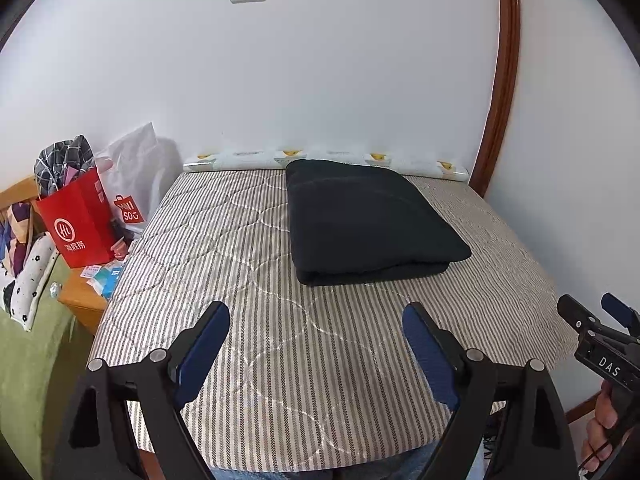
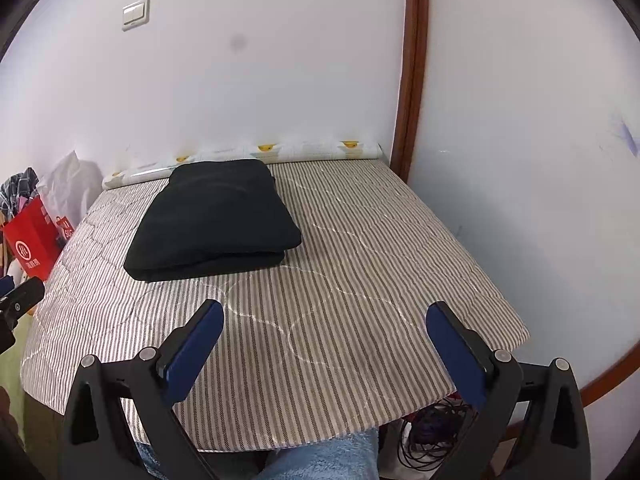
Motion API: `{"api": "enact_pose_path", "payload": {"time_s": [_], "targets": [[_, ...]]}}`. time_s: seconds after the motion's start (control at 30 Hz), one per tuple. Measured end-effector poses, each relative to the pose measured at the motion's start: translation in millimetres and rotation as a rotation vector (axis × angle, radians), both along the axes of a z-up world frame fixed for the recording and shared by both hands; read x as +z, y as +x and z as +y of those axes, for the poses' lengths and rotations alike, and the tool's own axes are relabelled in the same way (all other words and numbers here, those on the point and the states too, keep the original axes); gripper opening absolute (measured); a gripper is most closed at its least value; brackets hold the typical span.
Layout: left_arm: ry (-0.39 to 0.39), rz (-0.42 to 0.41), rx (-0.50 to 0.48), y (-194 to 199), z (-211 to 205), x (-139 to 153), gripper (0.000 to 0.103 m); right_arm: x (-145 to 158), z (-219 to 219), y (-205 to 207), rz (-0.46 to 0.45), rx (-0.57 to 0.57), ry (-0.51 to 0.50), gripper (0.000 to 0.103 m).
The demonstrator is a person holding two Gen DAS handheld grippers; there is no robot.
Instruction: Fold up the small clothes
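A black garment (image 1: pixel 368 220) lies folded into a thick rectangle on the far half of the striped quilted surface (image 1: pixel 248 280). It also shows in the right wrist view (image 2: pixel 216 220). My left gripper (image 1: pixel 316 312) is open and empty, held above the near part of the surface, well short of the garment. My right gripper (image 2: pixel 324 312) is open and empty too, over the near right part of the striped surface (image 2: pixel 360 280). The right gripper also shows at the right edge of the left wrist view (image 1: pixel 592 312).
A red paper bag (image 1: pixel 80 224) and a white plastic bag (image 1: pixel 136 184) stand on a wooden stand (image 1: pixel 80 300) at the left. A rolled patterned sheet (image 1: pixel 320 158) lies along the back wall. A wooden door frame (image 1: pixel 504 80) rises at the right. Cables (image 2: pixel 428 440) lie on the floor.
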State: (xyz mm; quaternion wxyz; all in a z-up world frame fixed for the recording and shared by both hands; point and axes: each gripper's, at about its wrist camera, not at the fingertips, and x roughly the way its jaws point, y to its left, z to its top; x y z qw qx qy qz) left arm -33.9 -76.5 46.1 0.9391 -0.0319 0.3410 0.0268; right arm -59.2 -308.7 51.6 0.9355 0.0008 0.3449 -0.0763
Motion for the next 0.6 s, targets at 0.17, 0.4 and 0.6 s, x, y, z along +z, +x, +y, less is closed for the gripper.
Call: {"api": "enact_pose_path", "payload": {"time_s": [0.17,0.4,0.6], "targets": [[0.007,-0.002,0.001,-2.8,-0.7,0.1,0.088,1.4,-0.8,-1.7,-0.003,0.002,0.000,0.100],[0.006,0.001,0.002,-4.6,-0.4,-0.4,0.088,2.7,0.1,-3.0,-0.004,0.001,0.001,0.100],[0.000,0.008,0.004,-3.5,2.1,-2.0,0.088,3.6,2.6,-4.4,-0.003,0.002,-0.007,0.100]]}}
